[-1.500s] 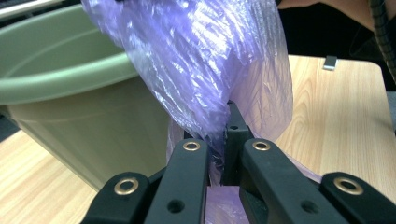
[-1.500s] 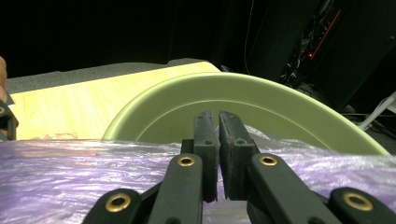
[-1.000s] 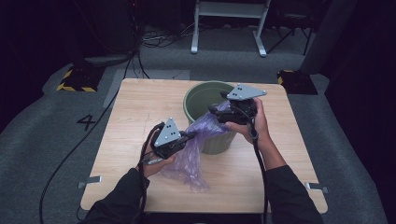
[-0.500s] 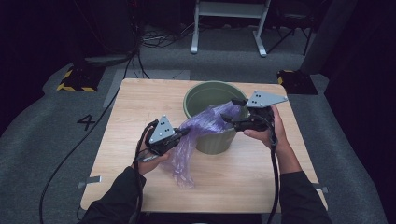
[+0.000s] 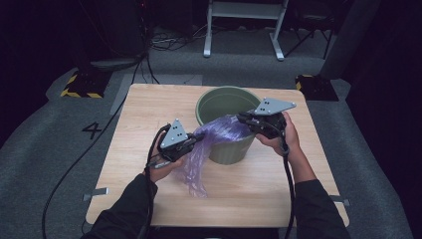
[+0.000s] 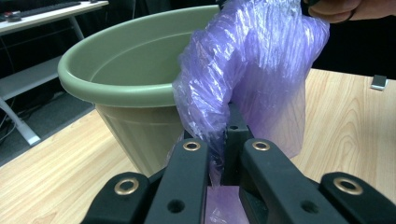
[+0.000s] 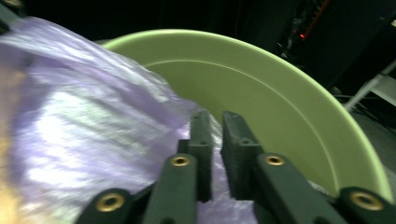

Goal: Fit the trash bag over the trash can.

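Since the earlier frame your right tongs (image 5: 245, 119) have moved from over the middle of the green pot (image 5: 226, 102) out to its near right rim, drawing the purple plastic bag (image 5: 214, 137) with them. Their jaws have just been closing, and the film lies between them. In the right gripper view the jaws stand almost together over the bag (image 7: 84, 140); judged clamped on a fold of it, though the contact itself is blurred.

Your left tongs (image 5: 195, 144) sit at the front left of the pot, above the table (image 5: 139, 114). In the left gripper view they are clenched on a bunched lower part of the bag (image 6: 247, 70), with film pinched between the pads.

Position of the bag: stretched as a band between the two tongs, across the near rim of the pot (image 6: 116, 88). A loose tail hangs from the left tongs down to the table. The pot's inside looks bare.

Reading of the hold: two grips well apart keep the thin film taut, so it can be spread instead of collapsing. The right grip sits high at the rim, likely to hook the bag's mouth over the edge. The left grip holds the rest back and low. The work appears to be lining the pot with the bag; not yet seated inside.
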Action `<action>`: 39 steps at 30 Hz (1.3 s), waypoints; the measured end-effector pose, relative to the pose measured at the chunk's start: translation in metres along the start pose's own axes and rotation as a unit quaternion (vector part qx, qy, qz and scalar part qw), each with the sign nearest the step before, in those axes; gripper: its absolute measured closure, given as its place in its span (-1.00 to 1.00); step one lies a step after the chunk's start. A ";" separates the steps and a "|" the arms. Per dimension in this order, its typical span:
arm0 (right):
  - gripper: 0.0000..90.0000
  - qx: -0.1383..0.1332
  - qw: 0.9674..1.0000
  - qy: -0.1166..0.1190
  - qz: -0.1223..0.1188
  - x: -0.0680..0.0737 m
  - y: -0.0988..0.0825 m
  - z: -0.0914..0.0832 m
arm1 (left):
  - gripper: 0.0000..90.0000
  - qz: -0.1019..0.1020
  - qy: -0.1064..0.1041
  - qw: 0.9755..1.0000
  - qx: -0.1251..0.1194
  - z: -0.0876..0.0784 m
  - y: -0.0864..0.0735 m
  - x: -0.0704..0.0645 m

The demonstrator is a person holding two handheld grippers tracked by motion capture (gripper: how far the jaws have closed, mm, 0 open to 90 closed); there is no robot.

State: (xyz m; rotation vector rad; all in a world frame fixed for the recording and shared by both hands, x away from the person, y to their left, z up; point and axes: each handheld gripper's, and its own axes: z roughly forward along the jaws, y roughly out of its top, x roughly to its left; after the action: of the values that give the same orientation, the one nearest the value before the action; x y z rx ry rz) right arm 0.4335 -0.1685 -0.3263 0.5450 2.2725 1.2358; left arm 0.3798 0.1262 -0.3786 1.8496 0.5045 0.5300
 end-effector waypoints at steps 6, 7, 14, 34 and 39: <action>0.94 0.004 1.000 -0.002 0.011 -0.005 0.004 0.009 | 0.99 -0.002 0.003 1.000 -0.007 -0.003 0.004 0.002; 0.85 -0.001 1.000 -0.004 0.014 -0.006 0.005 0.009 | 0.99 -0.003 0.005 1.000 -0.008 -0.005 0.004 0.002; -0.02 -0.036 0.998 0.059 0.010 -0.002 0.002 -0.012 | 0.99 -0.015 0.015 1.000 -0.009 -0.015 0.003 0.008; 1.00 -0.049 0.998 0.038 -0.034 0.015 0.002 -0.005 | 0.95 -0.004 -0.004 1.000 -0.016 -0.021 0.016 0.003; 1.00 -0.048 0.998 0.033 -0.007 0.008 0.001 0.000 | 0.96 0.001 0.000 1.000 -0.012 -0.022 0.021 0.002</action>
State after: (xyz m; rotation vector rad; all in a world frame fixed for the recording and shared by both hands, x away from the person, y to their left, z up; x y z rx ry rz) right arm 0.4273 -0.1640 -0.3267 0.4582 2.2528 1.3675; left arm 0.3707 0.1373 -0.3522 1.8272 0.4955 0.5353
